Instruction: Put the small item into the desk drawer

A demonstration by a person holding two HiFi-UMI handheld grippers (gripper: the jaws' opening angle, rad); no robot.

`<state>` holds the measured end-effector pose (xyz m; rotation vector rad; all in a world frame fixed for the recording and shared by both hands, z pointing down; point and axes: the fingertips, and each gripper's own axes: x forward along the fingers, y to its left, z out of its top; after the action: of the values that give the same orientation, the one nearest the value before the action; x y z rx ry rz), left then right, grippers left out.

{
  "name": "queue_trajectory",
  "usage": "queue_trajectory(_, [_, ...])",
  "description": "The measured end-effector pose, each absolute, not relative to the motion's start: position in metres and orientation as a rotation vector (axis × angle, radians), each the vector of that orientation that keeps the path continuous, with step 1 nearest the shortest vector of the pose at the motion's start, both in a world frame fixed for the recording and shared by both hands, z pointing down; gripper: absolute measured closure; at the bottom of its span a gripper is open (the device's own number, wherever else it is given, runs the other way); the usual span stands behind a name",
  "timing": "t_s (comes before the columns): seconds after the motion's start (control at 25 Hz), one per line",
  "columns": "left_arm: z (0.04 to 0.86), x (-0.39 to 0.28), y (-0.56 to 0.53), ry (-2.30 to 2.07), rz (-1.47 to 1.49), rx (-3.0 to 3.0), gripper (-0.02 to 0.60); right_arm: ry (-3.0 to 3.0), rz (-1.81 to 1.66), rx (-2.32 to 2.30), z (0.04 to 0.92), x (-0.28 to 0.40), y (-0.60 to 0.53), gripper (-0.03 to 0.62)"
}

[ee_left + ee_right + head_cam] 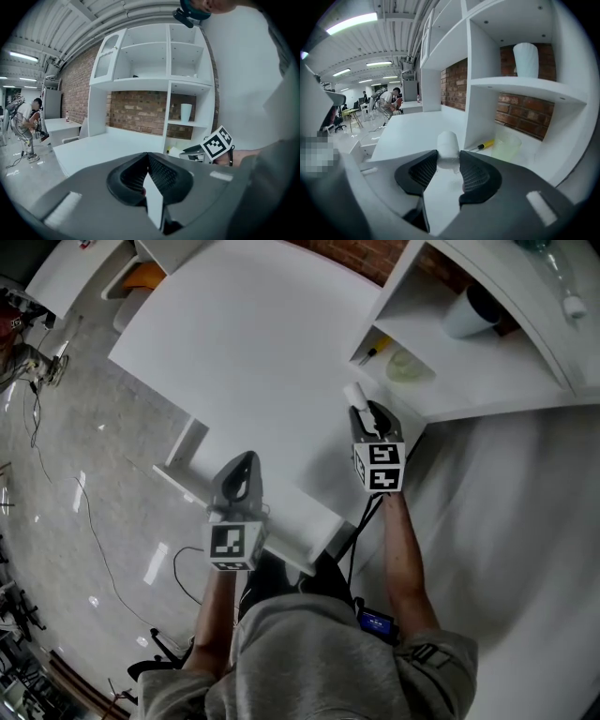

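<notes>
Forward, right gripper (448, 164) over desk (253, 352), fingers (476, 176) on white cylinder (447, 145).

The small item (447, 145) is seen as a short white cylinder with a rounded end. It is clamped at its lower part between the pads of the right hand-held gripper (448, 158), and its rounded end is left sticking out past the jaw tips. It is held above the white desk (253, 343). The desk drawer (291, 554) appears to be pulled out beneath the desk's front edge; nothing can be made out inside it.
</notes>
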<state>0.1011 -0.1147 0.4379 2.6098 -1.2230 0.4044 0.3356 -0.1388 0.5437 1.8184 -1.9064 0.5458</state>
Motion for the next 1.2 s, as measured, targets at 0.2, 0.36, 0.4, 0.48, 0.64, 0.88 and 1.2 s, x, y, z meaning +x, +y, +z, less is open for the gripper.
queue_trajectory(0.2, [0.425,0.08,-0.11,-1.26,0.376,2.607,0.569,-1.978,0.508,1.815,0.506,0.304,-0.126,0.437])
queue_trajectory(0.36, [0.42,0.061,-0.106,-1.295,0.365,2.592,0.569,-2.03,0.493,1.797,0.485,0.276,-0.112,0.437])
queue_trajectory(0.4, [0.419,0.055,-0.105,-1.303,0.363,2.589,0.569,-2.042,0.487,1.794,0.48,0.269,-0.109,0.437])
queue_trajectory(0.48, [0.418,0.043,-0.104,-1.32,0.359,2.582,0.569,-2.068,0.48,1.784,0.472,0.253,-0.103,0.437])
queue_trajectory(0.64, [0.421,0.017,-0.1,-1.358,0.359,2.552,0.569,-2.129,0.496,1.736,0.462,0.214,-0.088,0.437])
queue_trajectory(0.88, [0.428,-0.024,-0.094,-1.405,0.366,2.503,0.569,-2.2,0.526,1.643,0.461,0.153,-0.067,0.437])
queue_trajectory(1.2, [0.438,-0.066,-0.078,-1.451,0.369,2.445,0.569,-2.303,0.504,1.495,0.457,0.085,-0.055,0.437])
